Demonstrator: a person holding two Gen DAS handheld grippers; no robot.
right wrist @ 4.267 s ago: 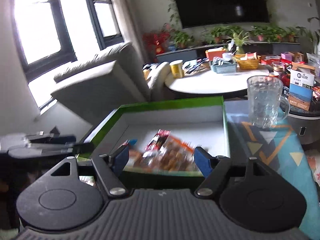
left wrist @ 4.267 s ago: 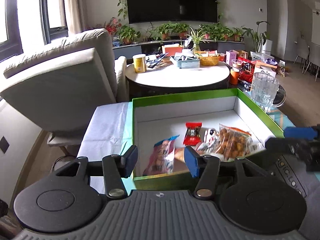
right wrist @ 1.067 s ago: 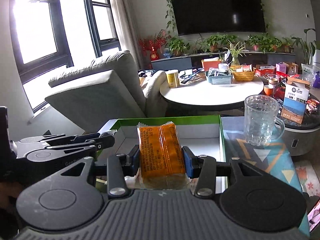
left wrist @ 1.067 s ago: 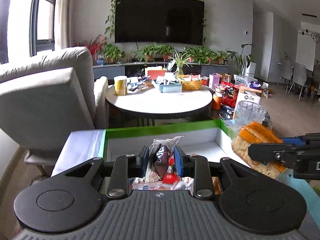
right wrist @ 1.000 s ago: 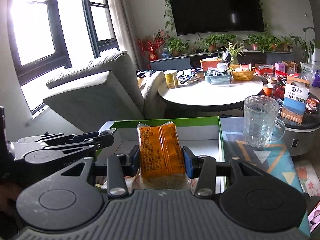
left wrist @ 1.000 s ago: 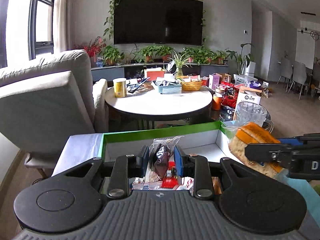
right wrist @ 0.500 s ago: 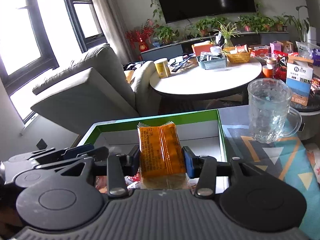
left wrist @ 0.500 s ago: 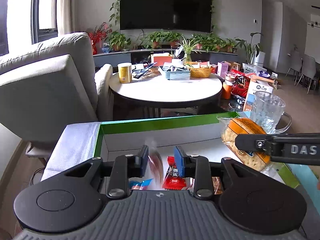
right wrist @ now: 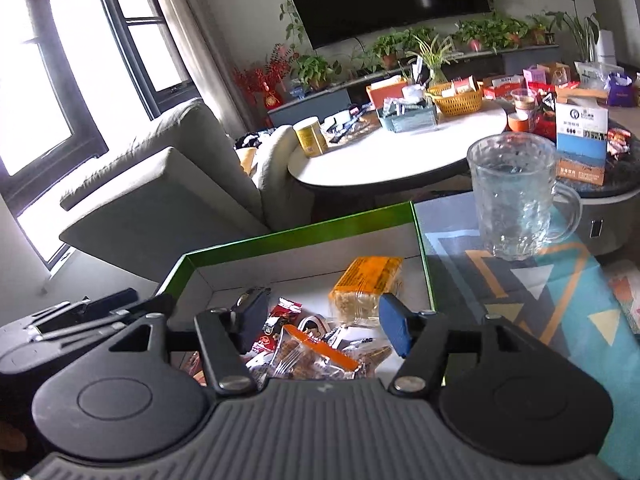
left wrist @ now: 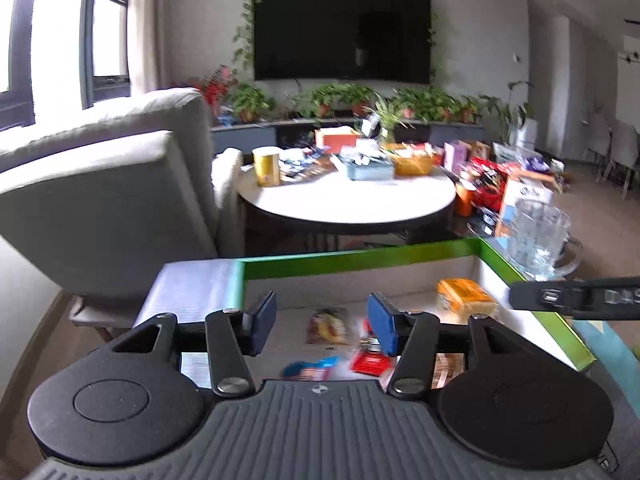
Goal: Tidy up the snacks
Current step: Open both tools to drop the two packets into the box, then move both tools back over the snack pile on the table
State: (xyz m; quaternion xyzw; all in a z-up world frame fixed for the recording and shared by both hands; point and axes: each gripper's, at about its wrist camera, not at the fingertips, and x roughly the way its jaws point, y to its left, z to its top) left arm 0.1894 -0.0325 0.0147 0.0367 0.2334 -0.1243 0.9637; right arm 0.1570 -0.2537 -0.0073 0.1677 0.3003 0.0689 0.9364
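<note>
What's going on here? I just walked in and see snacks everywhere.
A person with a gripper in each hand is sorting snacks into the green-rimmed box. The left gripper and right gripper have just been opening and hold nothing. The orange packet lies in the box near its far right corner.

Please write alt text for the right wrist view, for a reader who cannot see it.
The open right gripper hovers over a shallow green-rimmed white box holding an orange-wrapped biscuit pack and loose snack packets. A clear glass mug stands right of the box on a patterned cloth.
</note>
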